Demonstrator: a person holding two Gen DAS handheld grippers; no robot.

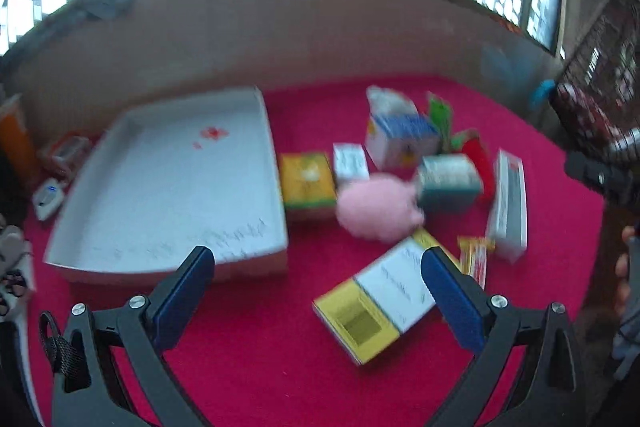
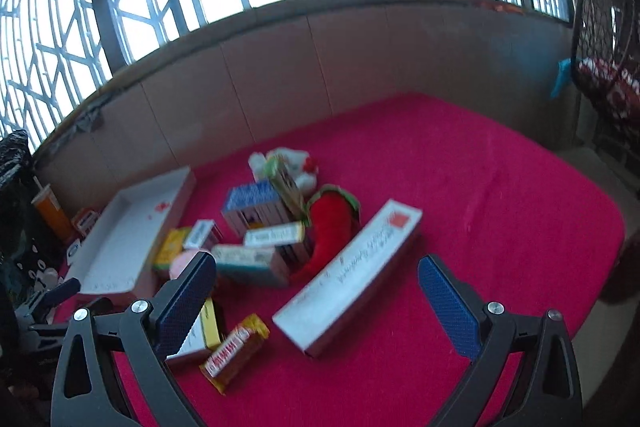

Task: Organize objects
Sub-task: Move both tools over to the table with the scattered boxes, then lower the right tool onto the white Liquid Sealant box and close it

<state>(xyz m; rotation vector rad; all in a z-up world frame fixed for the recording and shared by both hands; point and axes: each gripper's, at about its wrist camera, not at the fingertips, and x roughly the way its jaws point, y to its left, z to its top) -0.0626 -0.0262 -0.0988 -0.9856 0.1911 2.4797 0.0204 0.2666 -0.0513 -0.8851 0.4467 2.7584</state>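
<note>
A white open box (image 1: 168, 183) lies on the red cloth at the left; it also shows in the right wrist view (image 2: 120, 247). Beside it lies a scatter of small cartons, a pink plush toy (image 1: 376, 207), a red chilli plush (image 2: 328, 231), a yellow-and-white box (image 1: 380, 303), a snack bar (image 2: 236, 351) and a long white box (image 2: 352, 271). My left gripper (image 1: 318, 261) is open and empty above the cloth, near the yellow-and-white box. My right gripper (image 2: 318, 269) is open and empty, just short of the long white box.
A low brown wall (image 2: 320, 67) and barred windows run behind the table. An orange bottle (image 1: 16, 143) and small items stand left of the white box. A wire basket (image 2: 608, 67) stands at the far right. The right gripper shows at the right edge of the left wrist view (image 1: 600, 179).
</note>
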